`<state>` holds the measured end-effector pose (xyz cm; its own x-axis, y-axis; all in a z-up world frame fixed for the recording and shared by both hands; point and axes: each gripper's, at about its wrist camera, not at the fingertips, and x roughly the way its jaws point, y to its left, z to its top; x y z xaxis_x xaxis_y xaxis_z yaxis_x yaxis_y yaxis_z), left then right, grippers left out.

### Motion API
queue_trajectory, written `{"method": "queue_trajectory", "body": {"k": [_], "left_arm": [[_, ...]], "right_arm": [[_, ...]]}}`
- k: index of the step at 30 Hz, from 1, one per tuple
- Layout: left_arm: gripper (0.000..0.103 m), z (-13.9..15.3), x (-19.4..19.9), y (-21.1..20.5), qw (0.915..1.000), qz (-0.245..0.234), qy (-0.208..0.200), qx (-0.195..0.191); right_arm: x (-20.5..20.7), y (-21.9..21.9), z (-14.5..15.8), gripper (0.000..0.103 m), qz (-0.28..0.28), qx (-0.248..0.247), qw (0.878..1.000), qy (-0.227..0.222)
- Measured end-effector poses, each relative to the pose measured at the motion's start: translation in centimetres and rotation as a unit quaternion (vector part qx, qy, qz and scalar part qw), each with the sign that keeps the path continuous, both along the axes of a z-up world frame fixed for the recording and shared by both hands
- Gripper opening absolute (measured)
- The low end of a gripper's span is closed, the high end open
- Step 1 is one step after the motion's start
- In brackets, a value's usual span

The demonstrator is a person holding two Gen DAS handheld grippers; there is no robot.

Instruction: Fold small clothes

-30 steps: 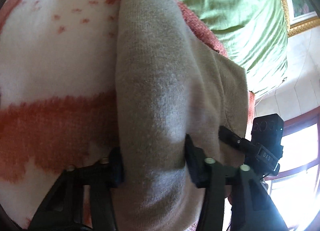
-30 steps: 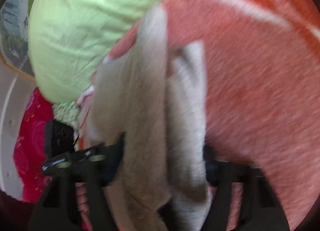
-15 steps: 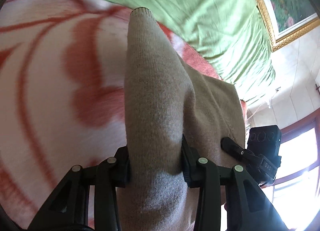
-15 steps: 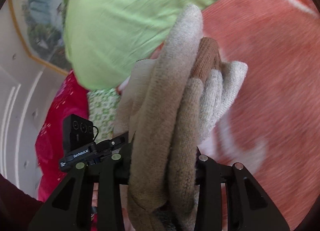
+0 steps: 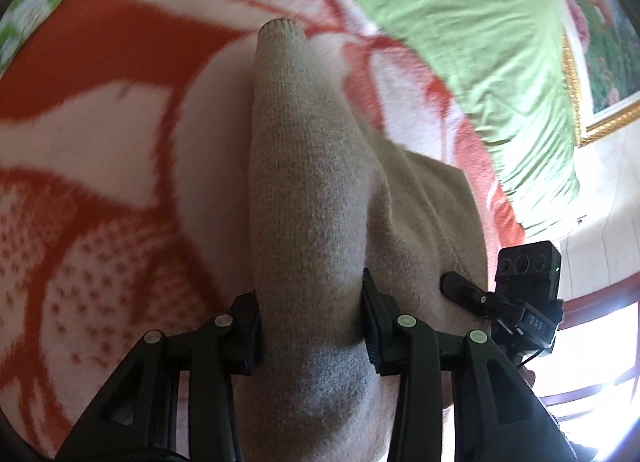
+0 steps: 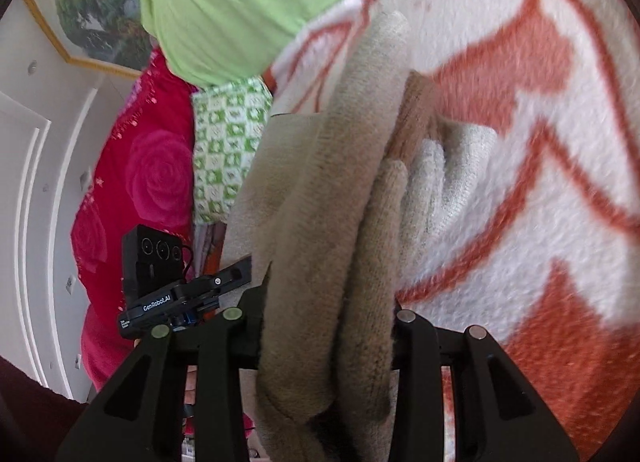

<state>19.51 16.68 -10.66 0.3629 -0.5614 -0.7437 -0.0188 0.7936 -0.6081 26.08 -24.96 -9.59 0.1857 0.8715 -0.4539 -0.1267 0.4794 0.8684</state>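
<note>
A beige knitted sweater (image 5: 308,197) is held up between two hand-held grippers above a bed spread with a fleecy orange and white blanket (image 5: 104,149). Seen from the left wrist, the left gripper (image 5: 310,322) has its jaws closed on a thick bunch of the knit, the pads pressing in from both sides. A sleeve stands forward from the grip, its ribbed cuff pointing toward the far edge of the bed, where a green sheet (image 5: 460,21) lies. The rest of the sweater drapes to the right, toward the other gripper's camera unit.

Seen from the right wrist, the right gripper (image 6: 326,322) likewise has its jaws clamped on several gathered layers of the same sweater (image 6: 320,197), with a browner ribbed fold (image 6: 416,117) tucked among them. A paler edge of the knit sags down onto the blanket (image 6: 520,189). At the left edge of the bed sit a green checked cloth (image 6: 228,145) and a pink rose-patterned cover (image 6: 152,165).

The sweater looks soft, light and limp, thick enough to bunch. It will likely sag wherever unsupported and cling a little to the fleecy blanket rather than slide. It seems best held through all layers near a folded edge or seam, both hands level, so the layers do not slip apart.
</note>
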Motion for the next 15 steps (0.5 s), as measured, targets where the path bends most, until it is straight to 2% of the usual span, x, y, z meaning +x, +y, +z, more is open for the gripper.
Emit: {"method": "queue_trajectory", "body": {"k": [6,9,12,15], "left_arm": [[0.051,-1.8,-0.4,1.0,0.9996,0.01,0.0,-0.027],[0.056,-2.4,-0.3,1.0,0.9998,0.01,0.005,-0.016],[0.057,-1.8,-0.7,1.3,0.9999,0.011,0.008,-0.002],[0.057,-0.5,-1.7,1.3,0.9996,0.003,0.006,0.029]], "right_arm": [[-0.3,-1.4,-2.6,0.048,-0.021,-0.001,0.999,0.029],[0.0,-1.0,-2.9,0.049,-0.024,0.001,0.999,0.031],[0.1,-0.7,-2.3,0.051,-0.023,-0.006,0.999,0.033],[0.2,-0.2,-0.9,0.054,-0.024,-0.03,0.999,0.028]]}}
